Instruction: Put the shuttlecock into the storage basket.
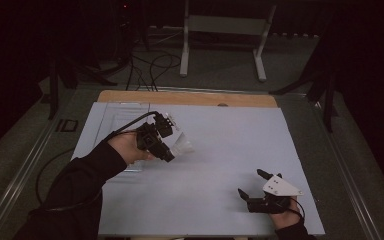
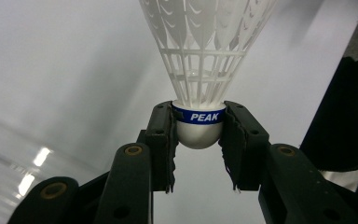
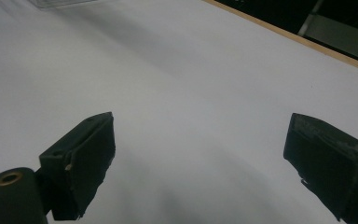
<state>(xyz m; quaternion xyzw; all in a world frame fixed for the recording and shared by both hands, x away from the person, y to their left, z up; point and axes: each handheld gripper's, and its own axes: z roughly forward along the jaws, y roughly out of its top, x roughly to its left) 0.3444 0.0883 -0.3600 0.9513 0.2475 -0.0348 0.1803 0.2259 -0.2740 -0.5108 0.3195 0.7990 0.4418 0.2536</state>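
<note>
One hand-held gripper (image 2: 198,133) clamps a shuttlecock (image 2: 200,70) aloft; the right hand-held gripper (image 1: 254,188) rests wide.

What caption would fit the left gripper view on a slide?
Left gripper clamps the round cork base of a white shuttlecock with a blue band, skirt pointing away.

one shuttlecock (image 2: 199,70); two grippers (image 1: 166,140) (image 1: 252,186); one table (image 1: 220,150)

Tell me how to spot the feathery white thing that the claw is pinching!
Find the big white table top, then the left gripper raised above its left half, beside a clear tray. Pinched between its black jaws is a white plastic shuttlecock. Its rounded white nose wears a blue band reading PEAK, and a lacy skirt fans away from the jaws.
</note>
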